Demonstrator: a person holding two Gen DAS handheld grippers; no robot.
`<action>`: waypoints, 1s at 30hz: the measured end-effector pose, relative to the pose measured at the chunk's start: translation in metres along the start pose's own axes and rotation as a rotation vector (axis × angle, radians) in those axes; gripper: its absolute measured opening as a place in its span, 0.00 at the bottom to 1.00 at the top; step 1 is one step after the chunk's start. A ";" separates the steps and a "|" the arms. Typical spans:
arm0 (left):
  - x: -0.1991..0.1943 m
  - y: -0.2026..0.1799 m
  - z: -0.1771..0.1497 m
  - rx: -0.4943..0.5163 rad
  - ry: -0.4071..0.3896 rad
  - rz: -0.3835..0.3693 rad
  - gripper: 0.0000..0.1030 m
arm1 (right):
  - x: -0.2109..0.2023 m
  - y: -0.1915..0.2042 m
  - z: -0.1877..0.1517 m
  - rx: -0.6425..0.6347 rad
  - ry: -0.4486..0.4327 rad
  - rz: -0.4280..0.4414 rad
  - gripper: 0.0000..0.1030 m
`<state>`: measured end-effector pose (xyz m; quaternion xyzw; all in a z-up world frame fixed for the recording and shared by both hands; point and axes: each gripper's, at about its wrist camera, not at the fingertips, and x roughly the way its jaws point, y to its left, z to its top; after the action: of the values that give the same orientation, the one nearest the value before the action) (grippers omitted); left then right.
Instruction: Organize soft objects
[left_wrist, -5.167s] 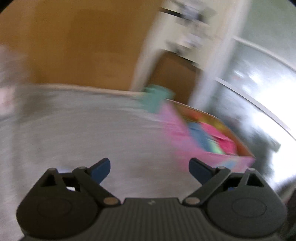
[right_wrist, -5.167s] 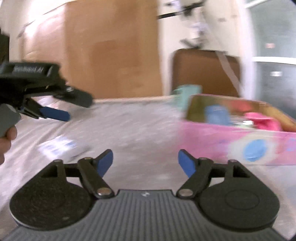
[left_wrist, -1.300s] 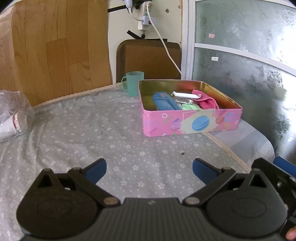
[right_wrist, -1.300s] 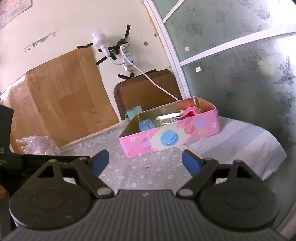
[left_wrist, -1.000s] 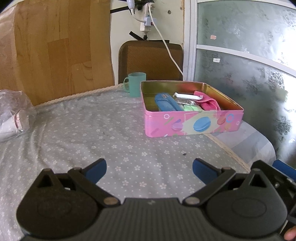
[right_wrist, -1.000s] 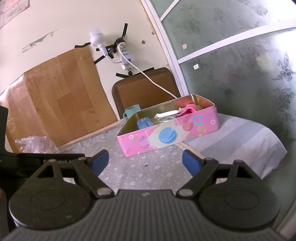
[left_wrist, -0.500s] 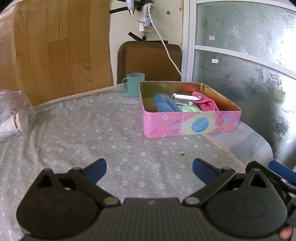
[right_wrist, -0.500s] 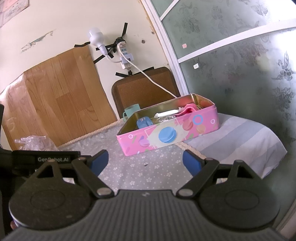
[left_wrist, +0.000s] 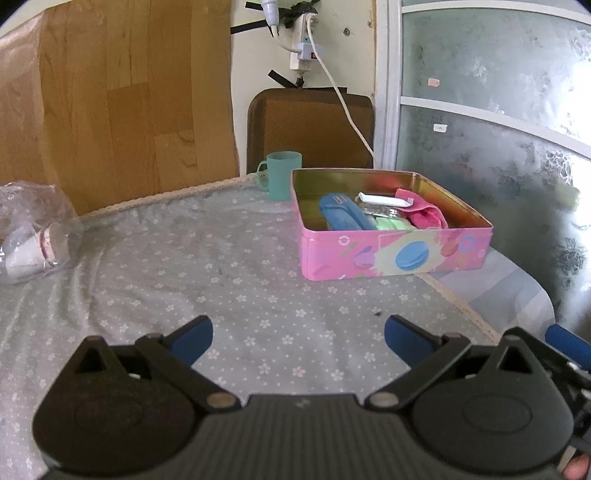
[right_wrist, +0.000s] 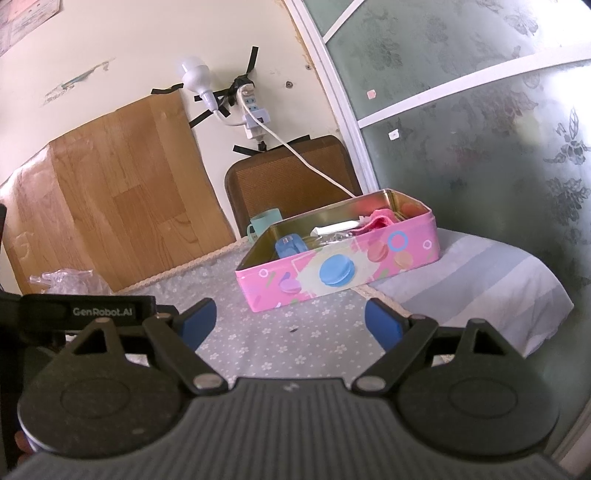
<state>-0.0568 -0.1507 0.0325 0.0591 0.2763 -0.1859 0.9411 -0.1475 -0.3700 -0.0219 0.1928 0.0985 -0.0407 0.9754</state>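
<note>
**Tin ahead, both grippers empty**

Floral grey cloth covers the counter, soft and slightly rumpled, with frosted glass panels at the far right. Your pink tin sits far and right of the left gripper, its long face toward you; from the right gripper it lies almost straight ahead, so I judge that hand the nearer one. Inside the tin rest a blue pouch, a folded pink cloth, something green and a white flat piece. Both sets of jaws stand wide apart, holding nothing. A teal cup stands just beyond the tin's far left corner; a crinkled plastic bag lies far left.
</note>
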 end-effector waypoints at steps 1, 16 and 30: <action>0.001 0.001 0.000 0.000 0.004 -0.003 1.00 | 0.000 0.000 0.000 -0.001 0.001 0.001 0.87; -0.005 0.003 -0.002 -0.032 0.007 -0.071 1.00 | 0.001 0.001 -0.001 0.000 0.008 0.003 0.88; -0.006 0.004 -0.002 -0.030 0.006 -0.052 1.00 | 0.005 0.004 -0.002 -0.019 0.032 0.016 0.88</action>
<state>-0.0611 -0.1442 0.0343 0.0385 0.2835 -0.2062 0.9357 -0.1421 -0.3656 -0.0236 0.1849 0.1127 -0.0291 0.9758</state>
